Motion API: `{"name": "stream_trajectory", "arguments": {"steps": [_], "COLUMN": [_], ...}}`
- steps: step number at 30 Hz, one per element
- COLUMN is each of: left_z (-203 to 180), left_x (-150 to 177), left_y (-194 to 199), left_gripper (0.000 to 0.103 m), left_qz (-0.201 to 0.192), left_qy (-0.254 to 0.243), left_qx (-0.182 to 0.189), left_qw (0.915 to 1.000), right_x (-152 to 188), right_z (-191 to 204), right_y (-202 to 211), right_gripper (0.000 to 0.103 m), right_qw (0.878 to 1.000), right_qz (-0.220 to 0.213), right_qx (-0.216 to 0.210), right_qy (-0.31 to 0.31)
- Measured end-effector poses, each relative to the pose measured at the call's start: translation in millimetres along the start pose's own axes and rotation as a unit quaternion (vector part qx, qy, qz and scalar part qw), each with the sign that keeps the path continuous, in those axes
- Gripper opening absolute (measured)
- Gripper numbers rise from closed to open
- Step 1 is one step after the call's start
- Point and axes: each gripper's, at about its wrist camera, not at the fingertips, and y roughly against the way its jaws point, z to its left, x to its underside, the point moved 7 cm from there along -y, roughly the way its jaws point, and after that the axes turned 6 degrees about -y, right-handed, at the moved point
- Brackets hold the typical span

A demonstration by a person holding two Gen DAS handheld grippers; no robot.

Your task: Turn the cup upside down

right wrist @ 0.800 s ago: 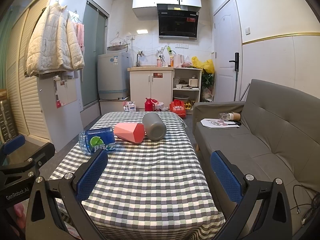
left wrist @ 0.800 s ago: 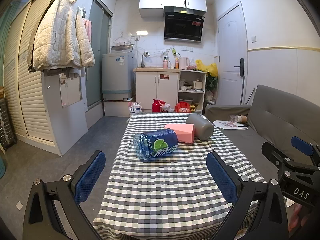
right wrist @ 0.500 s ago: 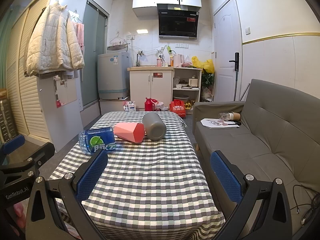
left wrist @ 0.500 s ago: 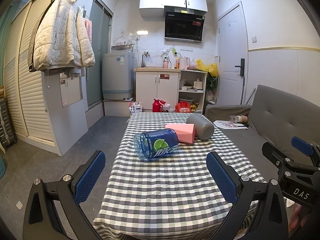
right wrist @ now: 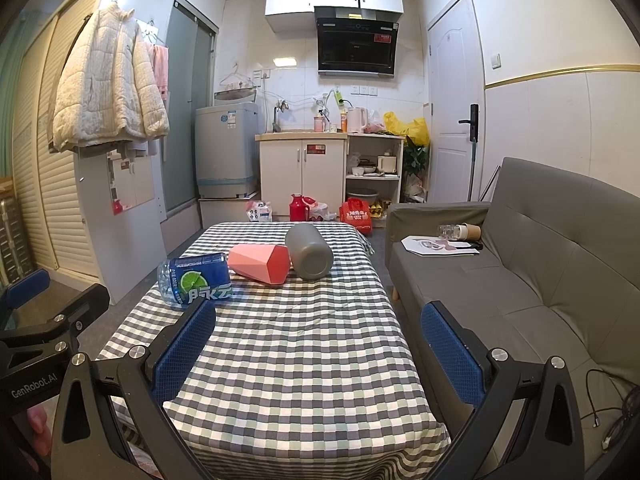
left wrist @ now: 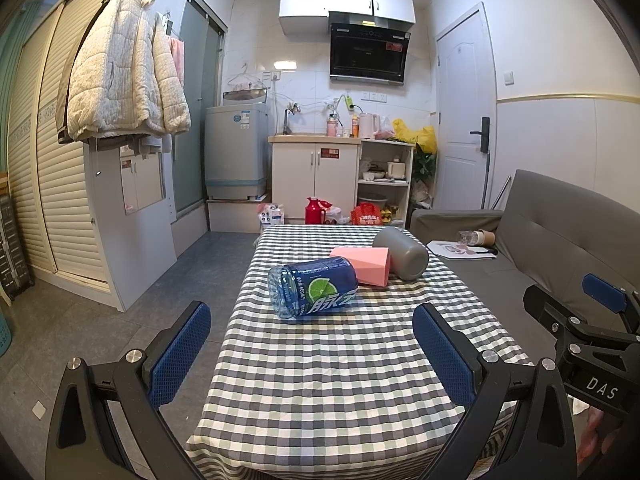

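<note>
— How are the grippers held?
— The left gripper (left wrist: 312, 344) and right gripper (right wrist: 318, 344) are spread wide, nothing gripped.
— And the cups?
— The grey cup (right wrist: 309, 250) and pink cup (right wrist: 260, 263) are laid sideways, touching, toward the table's (right wrist: 288, 360) far edge.

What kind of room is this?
Probably a small studio flat: a kitchen counter with a range hood above, a washing machine, and a sofa beside a checked table.
</note>
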Motion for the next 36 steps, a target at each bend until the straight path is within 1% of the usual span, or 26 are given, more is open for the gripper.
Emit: {"name": "stream_trajectory", "arguments": {"steps": [15,20,25,29,30,33,36], "left_z": [0,3,10,11,10,9,11], "left_x": [0,4,4,0,-2,-11,-20], "left_y": [0,0,-13,-23,-27,-42,-65], "left_gripper": [0.103,0.103,0.103,0.103,0.103,0.103,0.103], "left_qz": [0.001,0.007,0.029,0.051,0.052,0.054,0.066], "left_qy": [0.0,0.008,0.018,0.01,0.006,-0.002,-0.001], "left_qx": [0.0,0.0,-0.004,-0.007,-0.008,-0.007,-0.006], "left_qw": [1.0,0.9999,0.9994,0.9986,0.9986,0.9985,0.9978], "right_x": [1,2,4,-2,-3,-12,-29], "right_z": [1,2,3,3,4,5,3], "right_y": [-1,-1,-7,-15,-19,-34,-53], "right_gripper": [0.103,0.103,0.103,0.103,0.103,0.103,0.103], "right_qw": [1.0,1.0,1.0,0.999,0.998,0.998,0.998], "right_qz": [0.002,0.002,0.015,0.035,0.041,0.04,0.046], "right_qx": [0.0,0.0,-0.003,-0.032,-0.04,-0.032,-0.045], "right_qy": [0.0,0.001,-0.001,-0.013,-0.007,0.028,0.026]}}
